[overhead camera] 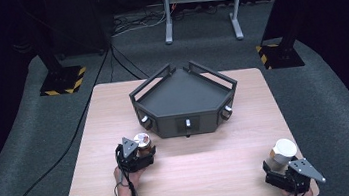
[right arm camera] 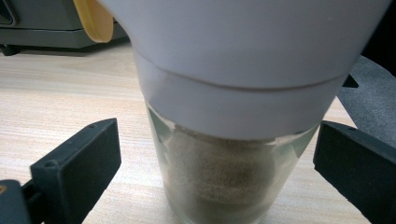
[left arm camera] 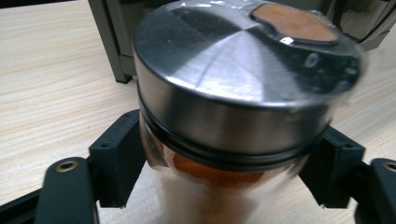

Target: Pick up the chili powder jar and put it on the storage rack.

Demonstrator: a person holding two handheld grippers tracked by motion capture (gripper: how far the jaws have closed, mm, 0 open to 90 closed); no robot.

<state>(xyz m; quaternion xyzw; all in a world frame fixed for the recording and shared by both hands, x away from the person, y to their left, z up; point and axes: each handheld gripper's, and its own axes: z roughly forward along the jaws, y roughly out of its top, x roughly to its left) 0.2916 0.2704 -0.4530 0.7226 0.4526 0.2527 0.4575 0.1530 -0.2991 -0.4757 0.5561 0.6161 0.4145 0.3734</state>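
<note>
Item one: glass jar with a steel lid, orange-red contents. In my left gripper view its base is cut off by the bottom edge and the glass is blurred, so I cannot tell whether it stands on the table or is raised off it. It sits between the two black jaws of my left gripper, whose pads press on the glass on either side just under the lid; the jaws are drawn in close around it. From the high view this jar is near the front left corner of the dark angular tray, just short of touching it.

Item two: glass jar with a white cap, filled with a pale brown powder. The top of the cap is cut off by the upper edge of my right gripper view, and the jar's foot is hard to make out. A tan flap hangs beside the cap. The jar stands between the jaws of my right gripper, but wood shows on both sides between pad and glass: the jaws stand wide and hold nothing. From the high view this jar is well apart from the tray, toward the table's near right corner.

Item three: my right hand is mostly cut off at the lower frame edge.
</note>
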